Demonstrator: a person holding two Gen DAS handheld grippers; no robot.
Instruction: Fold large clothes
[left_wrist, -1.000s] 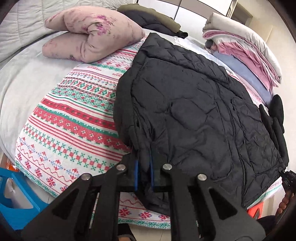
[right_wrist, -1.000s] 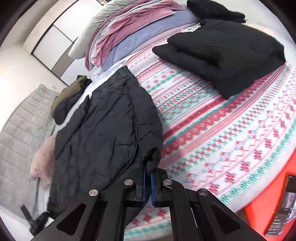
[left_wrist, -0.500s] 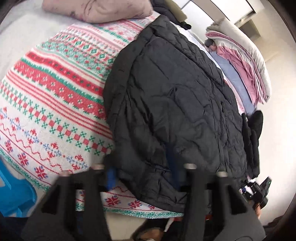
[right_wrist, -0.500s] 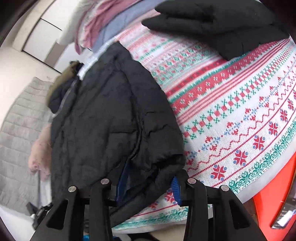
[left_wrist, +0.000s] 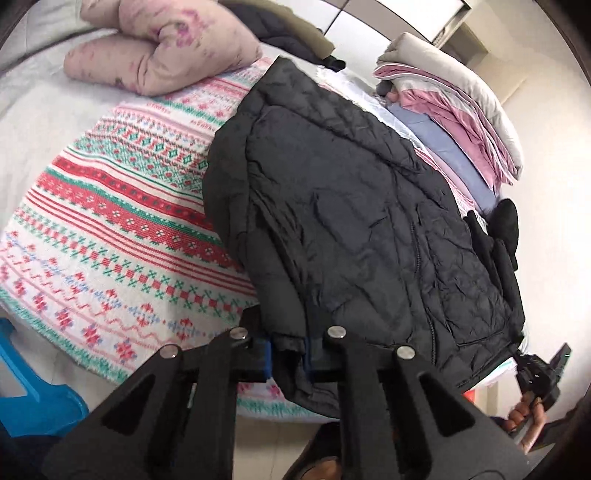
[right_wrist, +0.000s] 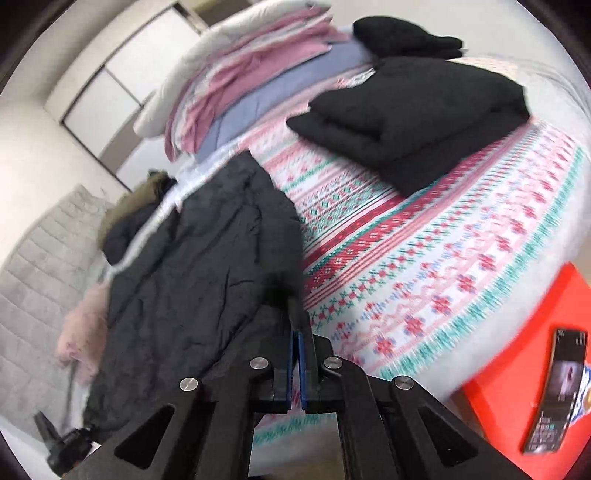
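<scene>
Our left tool (left_wrist: 288, 354) is clamped on the near hem of the black quilted jacket (left_wrist: 354, 221), which lies on the bed (left_wrist: 110, 229); our right tool (right_wrist: 296, 350) is pressed together.

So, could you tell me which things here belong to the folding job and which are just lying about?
Job: black quilted jacket; patterned blanket it lies on.
Lying about: pink pillow; stacked bedding; folded black garments; phone.

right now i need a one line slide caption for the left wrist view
Left gripper pinching the near hem of a black quilted jacket spread on a patterned bedspread.
</scene>
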